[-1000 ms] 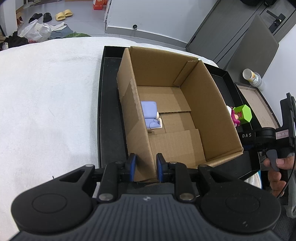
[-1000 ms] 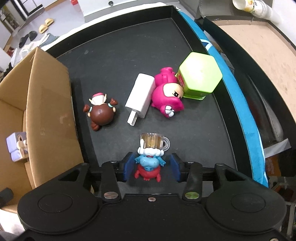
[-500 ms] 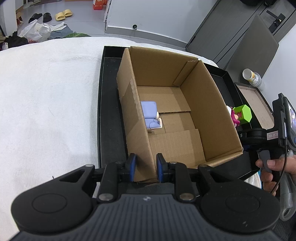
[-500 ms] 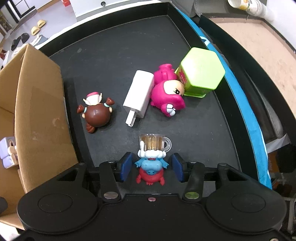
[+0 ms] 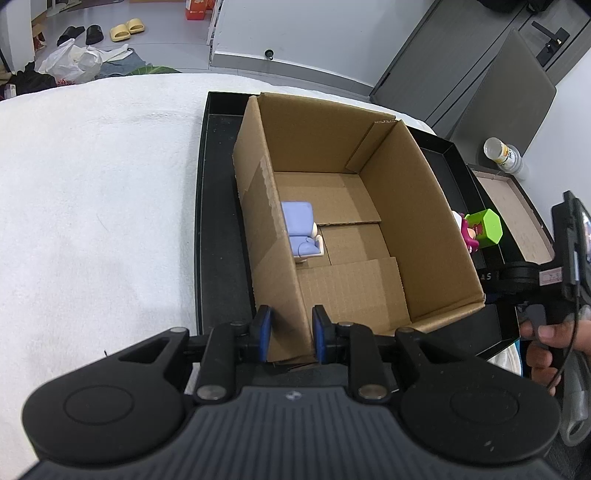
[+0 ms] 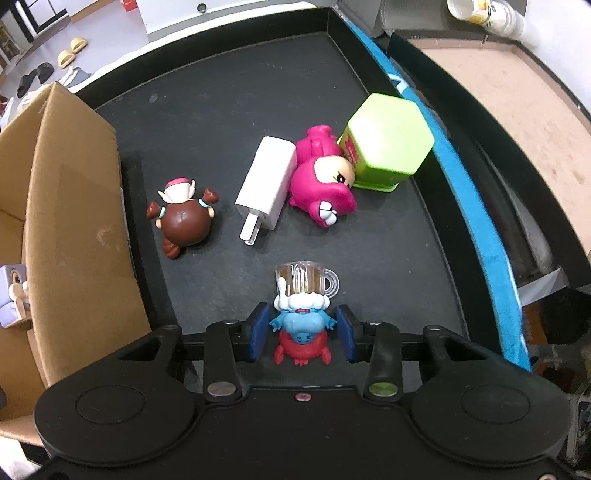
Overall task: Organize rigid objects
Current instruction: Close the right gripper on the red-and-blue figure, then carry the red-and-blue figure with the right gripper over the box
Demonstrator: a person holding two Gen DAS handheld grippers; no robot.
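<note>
My left gripper [image 5: 291,336] is shut on the near wall of the open cardboard box [image 5: 406,206], which stands in a black tray [image 5: 218,221]. A purple figure [image 5: 299,229] lies inside the box. In the right wrist view a blue and red figure with a beer mug [image 6: 301,321] lies on the black tray [image 6: 221,110]. My right gripper [image 6: 303,332] is closing around it, and its pads touch the figure's arms. Beyond lie a brown figure [image 6: 183,221], a white charger [image 6: 266,188], a pink figure [image 6: 317,184] and a green hexagonal box [image 6: 388,140].
White towelling [image 5: 92,203] covers the surface left of the tray. A tan-bottomed tray [image 6: 498,92] and a lying bottle [image 6: 480,11] are to the right, past a blue strip [image 6: 461,177]. The box wall [image 6: 74,184] stands left of the toys. A hand [image 5: 546,343] holds the right gripper's handle.
The right gripper's jaws have narrowed onto the blue figure, after shifting slightly over it. The left gripper and the box have not moved.
</note>
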